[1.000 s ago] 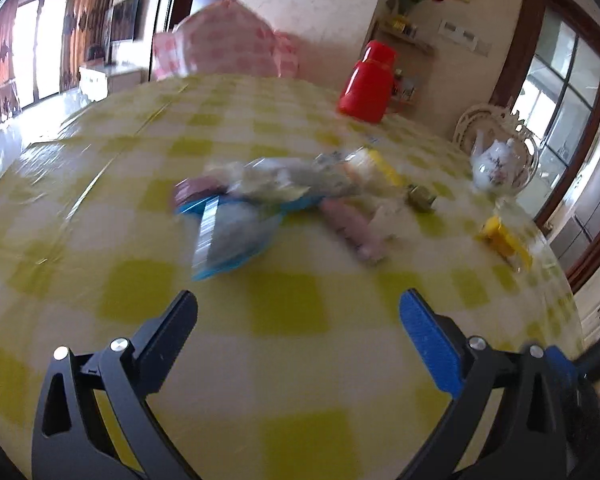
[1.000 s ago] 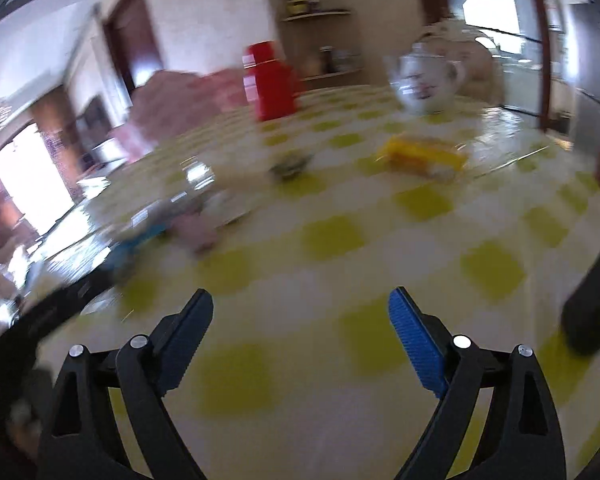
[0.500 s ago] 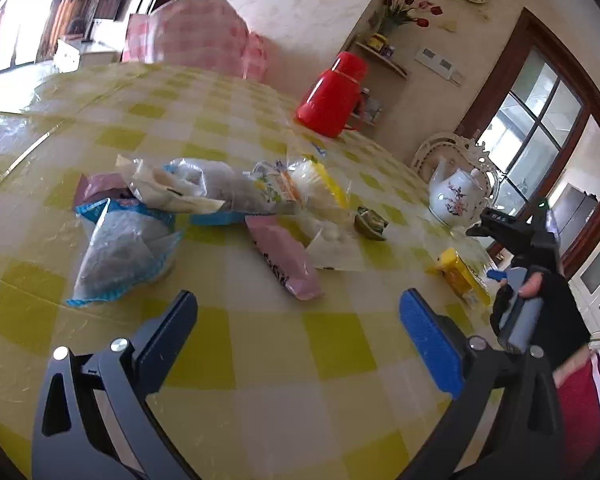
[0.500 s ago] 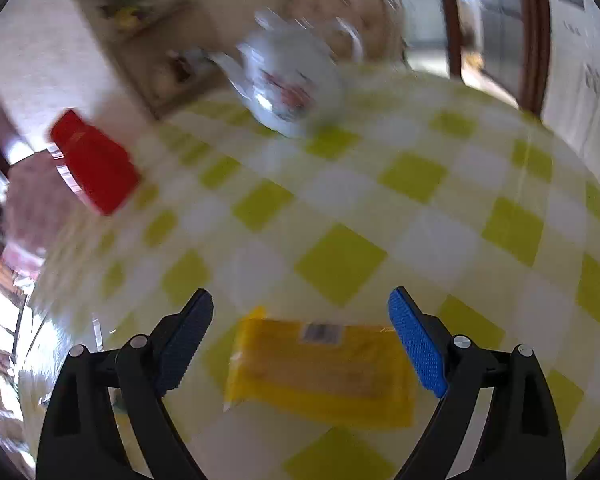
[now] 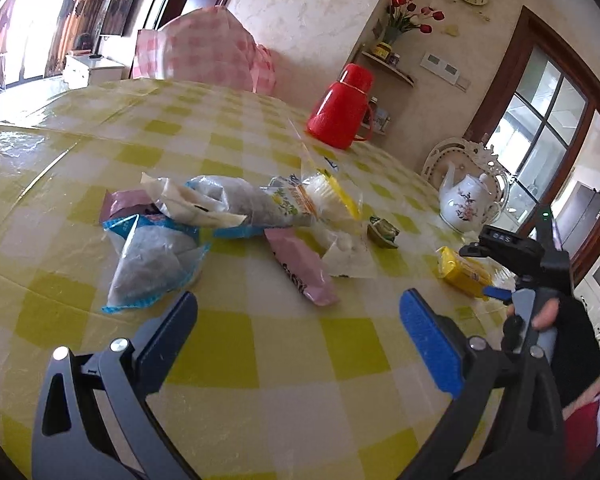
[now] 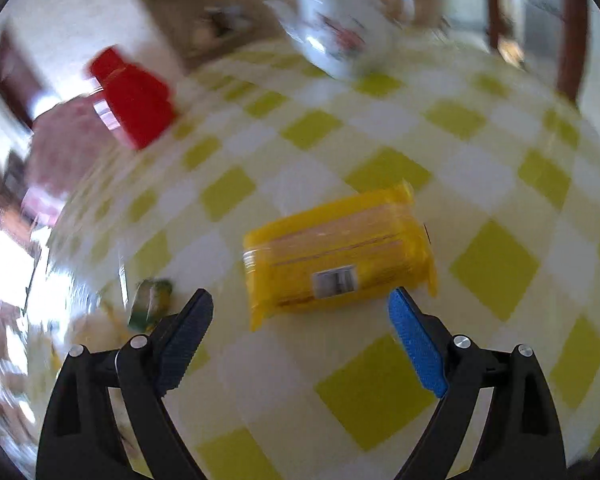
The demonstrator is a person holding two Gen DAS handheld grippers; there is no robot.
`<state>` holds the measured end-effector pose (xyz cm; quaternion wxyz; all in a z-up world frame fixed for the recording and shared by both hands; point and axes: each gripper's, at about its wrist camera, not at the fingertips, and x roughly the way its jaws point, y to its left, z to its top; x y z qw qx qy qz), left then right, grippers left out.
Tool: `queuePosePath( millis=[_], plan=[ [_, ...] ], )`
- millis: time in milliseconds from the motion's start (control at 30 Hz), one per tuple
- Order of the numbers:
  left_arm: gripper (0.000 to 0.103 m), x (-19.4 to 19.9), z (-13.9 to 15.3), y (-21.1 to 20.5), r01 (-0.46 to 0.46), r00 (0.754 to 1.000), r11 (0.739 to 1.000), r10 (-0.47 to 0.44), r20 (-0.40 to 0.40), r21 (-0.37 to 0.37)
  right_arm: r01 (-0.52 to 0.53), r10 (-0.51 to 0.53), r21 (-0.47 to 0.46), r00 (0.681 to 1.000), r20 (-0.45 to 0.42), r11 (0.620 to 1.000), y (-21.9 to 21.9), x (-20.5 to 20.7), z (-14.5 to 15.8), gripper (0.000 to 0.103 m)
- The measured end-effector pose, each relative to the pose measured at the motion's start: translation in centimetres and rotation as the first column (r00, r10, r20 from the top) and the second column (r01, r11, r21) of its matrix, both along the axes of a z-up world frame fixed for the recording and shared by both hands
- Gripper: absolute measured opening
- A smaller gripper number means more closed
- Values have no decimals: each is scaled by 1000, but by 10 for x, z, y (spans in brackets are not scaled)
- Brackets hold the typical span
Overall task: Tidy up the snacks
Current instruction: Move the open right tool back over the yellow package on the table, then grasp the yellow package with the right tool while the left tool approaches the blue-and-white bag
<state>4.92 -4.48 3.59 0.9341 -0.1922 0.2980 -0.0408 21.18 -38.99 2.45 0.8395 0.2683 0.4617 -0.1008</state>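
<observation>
A heap of snack packets [image 5: 228,216] lies mid-table on the yellow-checked cloth: a blue-edged grey bag [image 5: 152,264], a pink packet [image 5: 300,268], a clear bag with yellow trim [image 5: 332,200] and a small green sweet [image 5: 384,232]. My left gripper [image 5: 298,320] stands open just short of the heap, nothing between its fingers. A yellow packet [image 6: 336,256] lies apart at the right, also seen from the left wrist as the yellow packet [image 5: 462,272]. My right gripper [image 6: 300,320] is open right in front of it, tips level with its near edge; a gloved hand [image 5: 556,328] holds it.
A red thermos [image 5: 340,108] stands at the back of the table and a white floral teapot [image 5: 468,208] at the far right. A pink checked chair cover [image 5: 208,52] rises behind the table. The small green sweet [image 6: 150,304] lies left of the right gripper.
The right gripper has drawn back a little, so the yellow packet now lies farther up, ahead of the fingers. The left gripper has risen slightly and turned slightly left.
</observation>
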Motion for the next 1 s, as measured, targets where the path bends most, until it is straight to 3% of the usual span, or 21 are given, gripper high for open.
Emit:
queuePosePath(
  millis=[167,367,433,533,600,700,733,800,867,933,1000],
  plan=[
    [101,-1,0,-2,10,1000,1000,-10,5,10,182,-173,164,982,-68,969,-8,18,-17,87],
    [101,0,0,-7,27,1000,999,-27,2,16,240,-238,169,971,-34,956,-5,40,-20,91],
    [101,0,1,-11,43,999,999,-43,4,32,197,-197,139,980,-16,970,0,51,-19,90],
    [101,-2,2,-15,47,999,997,-48,16,55,156,-155,12,988,-13,988,10,65,-19,91],
    [101,-2,2,-15,46,999,998,-47,19,50,157,-157,-10,987,-14,988,9,68,-19,91],
    [101,-3,1,-16,55,998,997,-56,10,51,234,-234,90,972,-4,968,-7,67,-21,91],
    [101,-3,1,-16,58,998,997,-59,10,48,290,-292,155,956,-12,944,-15,65,-21,91],
    [101,-4,3,-15,57,998,997,-58,21,43,357,-359,195,933,-31,913,-19,67,-22,91],
    [101,-4,4,-16,56,998,997,-58,31,49,372,-368,114,928,-58,921,-14,77,-21,91],
    [101,-4,5,-18,60,997,997,-62,35,54,301,-306,-66,949,-80,951,2,93,-21,92],
    [101,-3,6,-20,57,997,996,-60,42,74,194,-224,-239,969,-105,951,22,104,-27,91]
  ],
)
